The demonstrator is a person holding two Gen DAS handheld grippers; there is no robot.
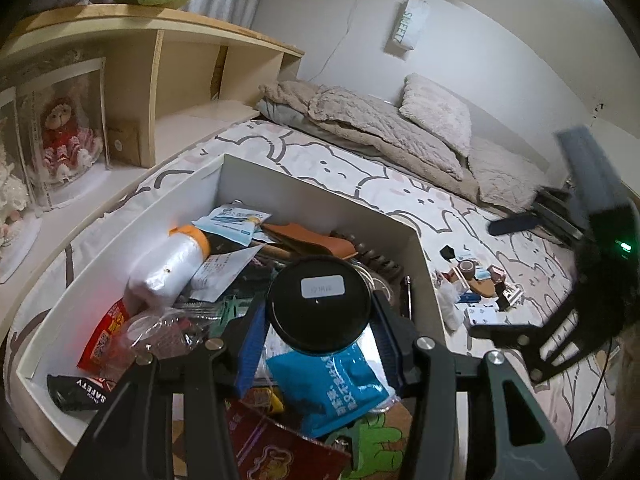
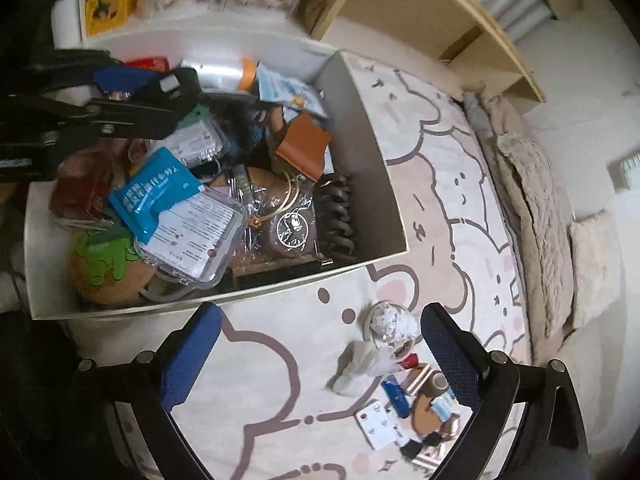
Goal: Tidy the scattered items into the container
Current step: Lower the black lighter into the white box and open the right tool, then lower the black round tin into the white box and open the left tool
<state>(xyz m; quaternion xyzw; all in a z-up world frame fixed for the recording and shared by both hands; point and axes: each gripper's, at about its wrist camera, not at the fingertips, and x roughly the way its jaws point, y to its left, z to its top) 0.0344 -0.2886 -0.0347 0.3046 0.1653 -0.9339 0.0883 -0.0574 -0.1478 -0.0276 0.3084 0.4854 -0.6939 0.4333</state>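
My left gripper [image 1: 318, 336] is shut on a black round-lidded jar [image 1: 318, 304] with a white label, held over the white box [image 1: 320, 188]. The box is crowded with packets, a white bottle with an orange cap [image 1: 168, 264] and a blue pouch [image 1: 332, 380]. In the right wrist view the left gripper [image 2: 152, 92] with the jar [image 2: 176, 84] hangs over the box's [image 2: 380, 152] far corner. My right gripper [image 2: 320, 356] stands wide open above the bed sheet beside the box, nothing between its fingers. Scattered items lie by its right finger: crumpled paper [image 2: 390, 320], a tissue [image 2: 360, 364], a blue stick [image 2: 394, 394], a white card [image 2: 376, 424].
The patterned bed sheet [image 2: 440, 200] stretches right of the box, with a folded grey blanket [image 1: 380, 128] and pillow [image 1: 436, 108] at the far end. A wooden shelf unit [image 1: 160, 60] with boxed dolls stands behind the box. One of the right gripper's fingers [image 1: 504, 336] shows beside the small-item pile [image 1: 480, 284].
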